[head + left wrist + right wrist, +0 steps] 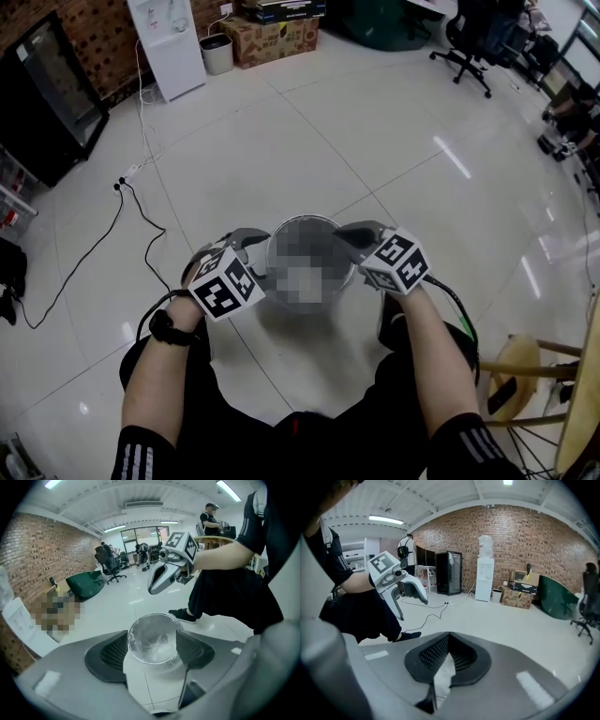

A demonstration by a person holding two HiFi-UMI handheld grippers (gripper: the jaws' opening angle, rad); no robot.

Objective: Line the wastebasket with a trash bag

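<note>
The round wastebasket (154, 641) stands on the tiled floor right below me, and a clear, crinkled trash bag (157, 646) shows inside it. In the head view a mosaic patch covers most of the wastebasket (349, 277). My left gripper (251, 246) hangs above its left rim, jaws wide apart with nothing between them. Looking along the left gripper (153, 639), I see the basket far below between the pads. My right gripper (345, 236) hovers over the right rim. Its black pads meet at the tip of the right gripper (449, 638), and I see nothing caught in them.
A white water dispenser (169, 42), a small bin (217, 53) and cardboard boxes (272, 37) line the far brick wall. A black cabinet (47, 94) stands at left, and a cable (141, 216) trails across the floor. A wooden stool (525, 375) is at my right.
</note>
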